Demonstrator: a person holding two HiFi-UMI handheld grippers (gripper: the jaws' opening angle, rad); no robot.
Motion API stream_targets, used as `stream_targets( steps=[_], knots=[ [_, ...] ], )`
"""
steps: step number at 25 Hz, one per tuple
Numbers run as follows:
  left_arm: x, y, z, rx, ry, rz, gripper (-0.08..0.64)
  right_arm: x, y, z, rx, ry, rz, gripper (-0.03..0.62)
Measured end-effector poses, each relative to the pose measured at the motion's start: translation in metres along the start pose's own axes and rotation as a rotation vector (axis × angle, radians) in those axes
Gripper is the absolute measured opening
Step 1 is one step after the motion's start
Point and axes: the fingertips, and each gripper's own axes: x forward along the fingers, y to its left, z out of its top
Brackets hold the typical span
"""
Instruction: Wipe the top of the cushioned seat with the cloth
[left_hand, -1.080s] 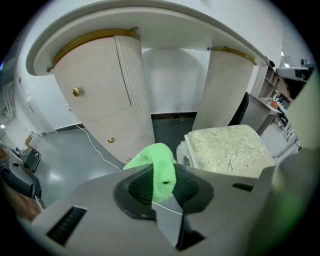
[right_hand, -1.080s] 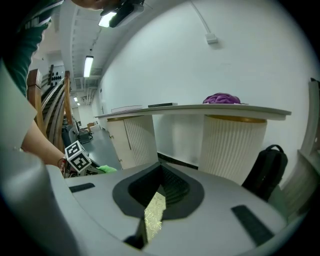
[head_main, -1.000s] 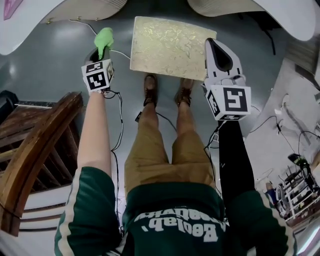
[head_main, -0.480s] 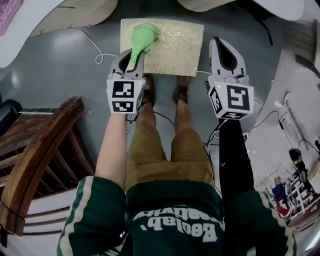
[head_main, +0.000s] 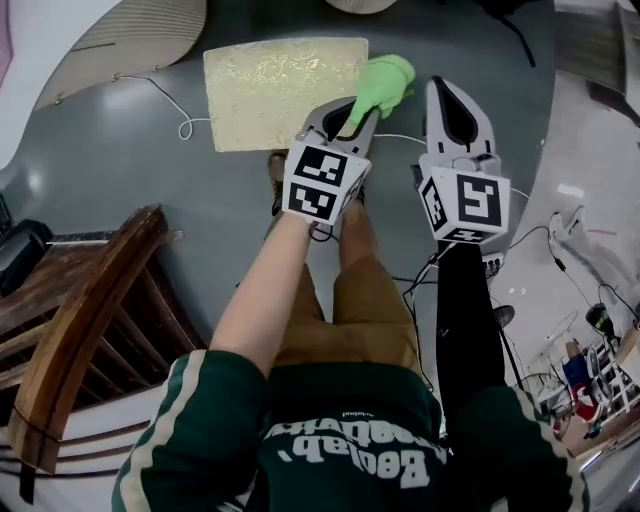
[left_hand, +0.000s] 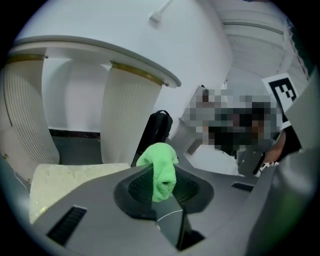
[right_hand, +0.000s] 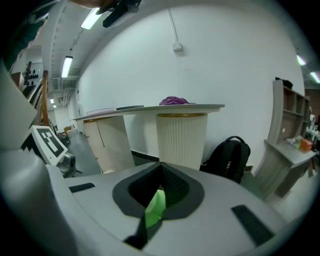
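The cushioned seat (head_main: 278, 88) is a pale yellow patterned square on the grey floor, just ahead of the person's feet. My left gripper (head_main: 358, 110) is shut on the green cloth (head_main: 386, 84), which sticks out past the seat's right edge, off its top. In the left gripper view the cloth (left_hand: 161, 169) hangs pinched between the jaws, and the seat (left_hand: 70, 182) lies low on the left. My right gripper (head_main: 444, 88) hovers just right of the cloth, shut with nothing held. A green sliver of cloth (right_hand: 156, 207) shows through the slit between its jaws.
A wooden chair (head_main: 85, 300) stands at the lower left. A white cable (head_main: 172, 100) loops on the floor left of the seat. Ribbed white table pedestals (right_hand: 181, 137) and a black backpack (right_hand: 228, 156) stand ahead; a shelf unit (right_hand: 290, 135) is at the right.
My left gripper has swept the cloth from the floor left of the seat, across the seat's top, to beyond its right edge. The right gripper has barely moved.
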Motion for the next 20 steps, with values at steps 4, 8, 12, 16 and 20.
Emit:
stream_targets(
  steps=[4, 8, 12, 16, 20],
  knots=[
    [0.033, 0.032, -0.064, -0.020, 0.204, 0.137, 0.078, -0.008, -0.017, -0.011, 0.009, 0.010, -0.015, 0.008],
    [0.032, 0.075, -0.109, -0.011, 0.376, 0.288, 0.078, -0.009, -0.016, -0.017, 0.020, 0.017, -0.012, 0.008],
    [0.024, 0.084, -0.101, 0.008, 0.338, 0.283, 0.078, -0.005, -0.003, -0.015, 0.004, 0.014, 0.011, 0.008],
    [-0.002, 0.115, -0.105, -0.020, 0.326, 0.332, 0.078, 0.002, 0.017, -0.007, -0.016, 0.008, 0.036, 0.008],
    [-0.045, 0.166, -0.117, -0.031, 0.344, 0.408, 0.078, 0.010, 0.041, 0.003, -0.038, 0.001, 0.059, 0.008]
  ],
)
